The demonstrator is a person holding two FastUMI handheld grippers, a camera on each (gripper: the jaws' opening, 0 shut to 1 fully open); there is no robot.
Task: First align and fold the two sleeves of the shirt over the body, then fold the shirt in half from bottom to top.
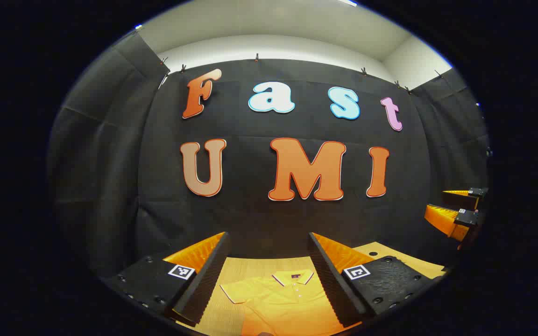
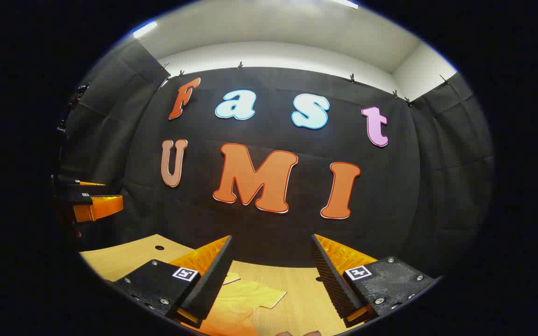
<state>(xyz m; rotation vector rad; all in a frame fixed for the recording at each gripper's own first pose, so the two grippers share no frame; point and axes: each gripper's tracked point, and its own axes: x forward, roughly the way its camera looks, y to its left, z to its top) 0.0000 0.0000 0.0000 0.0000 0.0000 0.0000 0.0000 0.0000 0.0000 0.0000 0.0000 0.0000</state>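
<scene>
The yellow shirt [image 1: 280,298] lies flat on the wooden worktop [image 2: 124,254], collar toward the booth wall, one sleeve [image 2: 250,294] spread out to the side, while the left hand-held gripper [image 1: 269,275] and right hand-held gripper [image 2: 271,280] hang above it, both spread wide and holding nothing

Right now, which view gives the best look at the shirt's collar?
The left gripper view: the collar sits between the open left gripper fingers, placket and buttons visible on the shirt. The right gripper view shows just a sleeve on the table, seen past the open right gripper.
</scene>
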